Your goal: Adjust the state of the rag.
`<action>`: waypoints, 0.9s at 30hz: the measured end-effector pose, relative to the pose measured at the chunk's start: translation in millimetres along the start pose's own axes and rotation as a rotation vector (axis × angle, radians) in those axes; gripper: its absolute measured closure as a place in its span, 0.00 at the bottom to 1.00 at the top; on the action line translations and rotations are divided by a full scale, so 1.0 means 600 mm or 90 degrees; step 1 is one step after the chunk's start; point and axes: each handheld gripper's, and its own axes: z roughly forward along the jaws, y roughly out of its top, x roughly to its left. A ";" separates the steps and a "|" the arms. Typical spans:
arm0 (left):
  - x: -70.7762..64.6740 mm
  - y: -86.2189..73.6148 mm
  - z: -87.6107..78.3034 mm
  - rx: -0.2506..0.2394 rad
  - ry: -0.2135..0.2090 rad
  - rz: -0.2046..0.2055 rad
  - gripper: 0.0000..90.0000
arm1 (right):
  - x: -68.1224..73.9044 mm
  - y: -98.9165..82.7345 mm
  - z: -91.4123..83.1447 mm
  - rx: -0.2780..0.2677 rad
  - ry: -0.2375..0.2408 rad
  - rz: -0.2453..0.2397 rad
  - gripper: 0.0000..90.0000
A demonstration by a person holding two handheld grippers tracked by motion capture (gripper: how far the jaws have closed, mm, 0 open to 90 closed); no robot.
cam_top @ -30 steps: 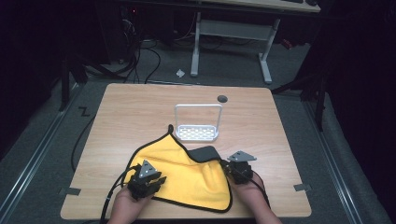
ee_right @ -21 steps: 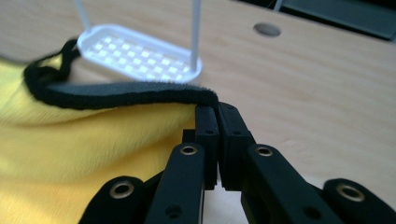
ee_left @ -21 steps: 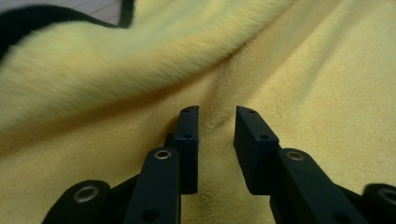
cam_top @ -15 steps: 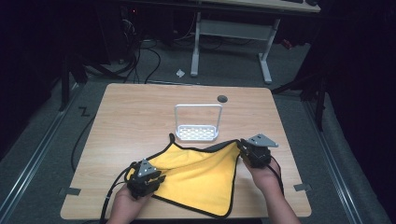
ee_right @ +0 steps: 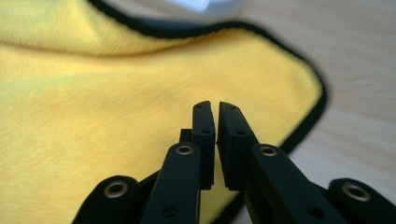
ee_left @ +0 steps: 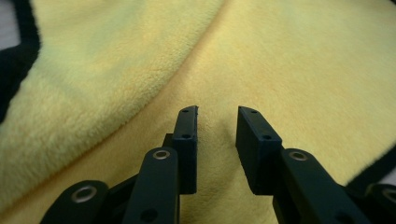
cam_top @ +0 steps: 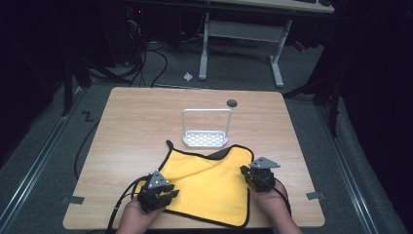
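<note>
— Wood-grain counter (cam_top: 146, 117) is seen under everything. What is found nearest the person's edge?

— Both grippers are held there, one at each side of a yellow microfibre cloth (cam_top: 209, 185) with a black hem. The left gripper (cam_top: 170, 195) is set over the cloth's near left corner. Its fingers (ee_left: 187, 135) are kept apart, and in the left gripper view pile is seen below the gap but nothing is pinched.

— And the right gripper (cam_top: 248, 175)?

— It is placed at the cloth's right hem. In the right gripper view its fingers (ee_right: 205, 140) are drawn together to a sliver, and no fabric can be made out between them.

— Which way is the cloth laid from each pair?

— From the left fingers it is spread ahead and toward the right hand. From the right fingers it is spread toward the left hand, with bare wood on their outer side. Neither hand is favoured, since a hem is within reach of each.

— How is the cloth itself laid?

— It is laid nearly flat, slightly skewed, with a soft crease across it. Its far left corner is pointed away from the person.

— What is met beyond that?

— A small white perforated rack (cam_top: 206, 139) is stood just past the far hem, so any pull is judged better made sideways or toward the person.
</note>
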 end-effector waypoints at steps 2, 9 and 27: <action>-0.016 0.002 0.005 0.005 -0.022 0.006 0.77 | 0.002 -0.008 0.002 0.022 -0.011 -0.015 0.97; -0.020 0.029 -0.022 -0.069 -0.040 0.000 0.78 | -0.056 -0.035 -0.012 0.021 -0.038 0.028 0.98; 0.106 0.119 0.076 0.059 0.081 0.031 1.00 | -0.058 -0.036 -0.009 0.011 -0.037 0.020 0.97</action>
